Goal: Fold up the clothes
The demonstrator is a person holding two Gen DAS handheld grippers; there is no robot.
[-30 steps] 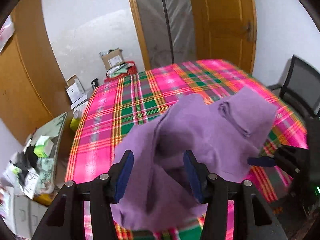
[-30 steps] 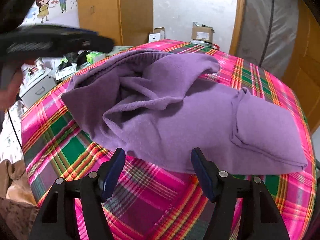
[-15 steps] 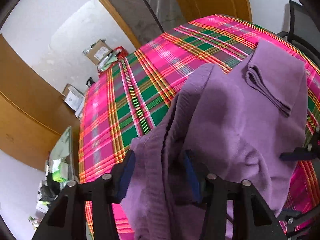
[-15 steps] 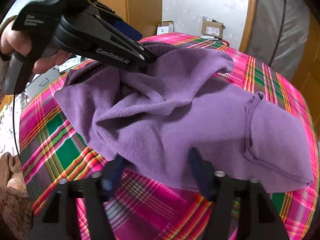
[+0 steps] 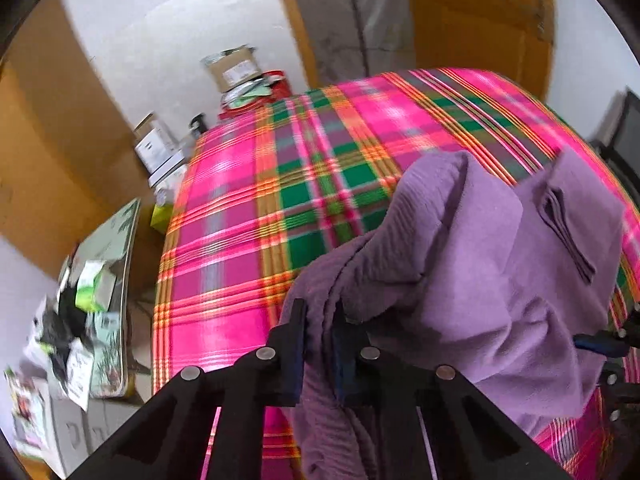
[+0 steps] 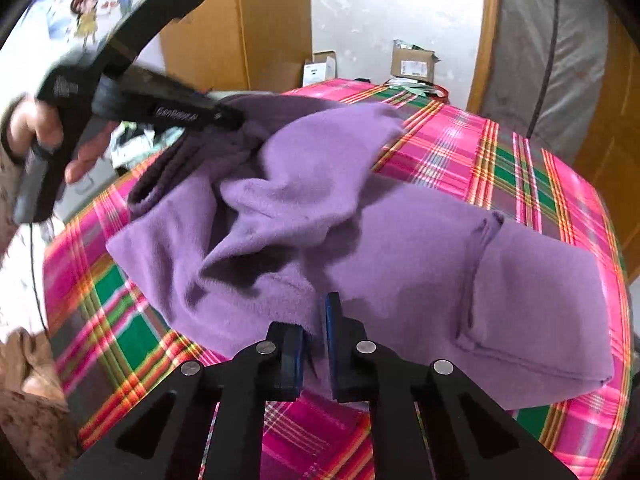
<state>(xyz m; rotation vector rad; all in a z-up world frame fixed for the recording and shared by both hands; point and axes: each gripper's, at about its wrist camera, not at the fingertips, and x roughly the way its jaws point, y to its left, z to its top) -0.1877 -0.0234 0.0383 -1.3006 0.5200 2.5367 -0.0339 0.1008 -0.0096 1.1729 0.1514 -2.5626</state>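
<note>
Right wrist: right gripper [image 6: 314, 344] pinching fleece [image 6: 360, 240] hem on the table [image 6: 520, 168]; left gripper [image 5: 318, 344] clamped on the lifted ribbed edge. Could slip out, thin bite, bunched fabric.

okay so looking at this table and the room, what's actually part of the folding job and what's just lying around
Part of the job:
purple garment
left gripper, shut on its ribbed edge
right gripper, shut on its near edge
plaid tablecloth it lies on

Just lying about:
cardboard boxes by the wall
cluttered side table
black chair
</note>
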